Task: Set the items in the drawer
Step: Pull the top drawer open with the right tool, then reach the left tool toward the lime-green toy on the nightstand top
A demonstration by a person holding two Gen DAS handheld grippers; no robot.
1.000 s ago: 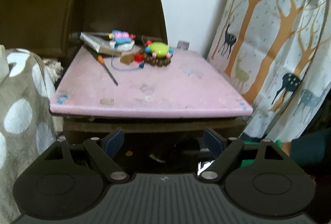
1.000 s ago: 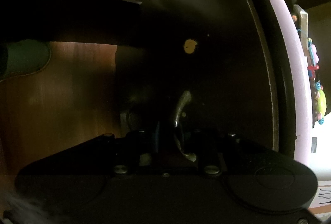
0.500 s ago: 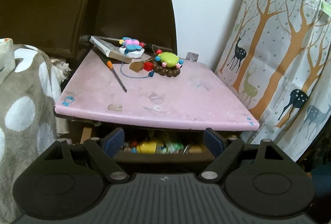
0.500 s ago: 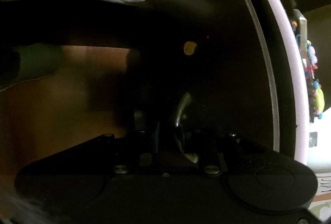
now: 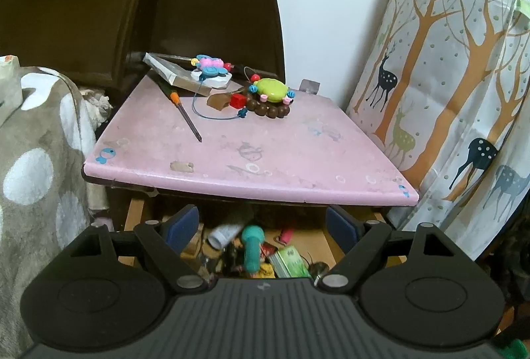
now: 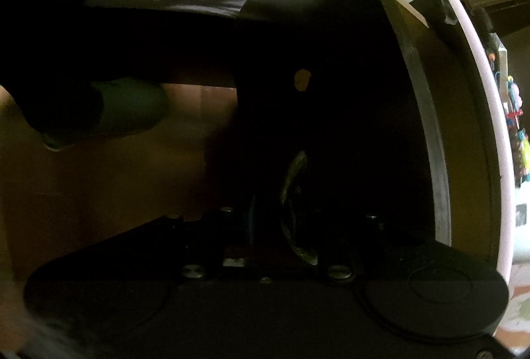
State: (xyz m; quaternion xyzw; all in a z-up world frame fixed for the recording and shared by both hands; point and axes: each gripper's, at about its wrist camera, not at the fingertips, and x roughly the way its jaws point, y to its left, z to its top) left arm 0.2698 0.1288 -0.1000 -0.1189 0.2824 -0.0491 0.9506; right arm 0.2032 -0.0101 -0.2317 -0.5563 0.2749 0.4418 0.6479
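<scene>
Drawer (image 5: 139, 219): light wood, pulled open beneath pink desk (image 5: 265, 160), holding teal-handled tool (image 5: 252, 246), green packet (image 5: 291, 263); green-shelled bead turtle toy (image 5: 271, 93), screwdriver (image 5: 185, 113) on desk; left gripper (image 5: 263, 223) jaws released, empty; right gripper (image 6: 285, 219) jaws clenched on metal drawer handle (image 6: 293, 203).

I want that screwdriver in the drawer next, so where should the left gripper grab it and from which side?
Grip the screwdriver near its orange collar, from above with the left gripper, fingers straddling it: it lies flat, shaft thin, tip toward the table's front edge.

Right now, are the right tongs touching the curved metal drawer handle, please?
Touching: the right wrist view shows the right tongs closed around the curved metal drawer handle, fingers pressed against it.
</scene>
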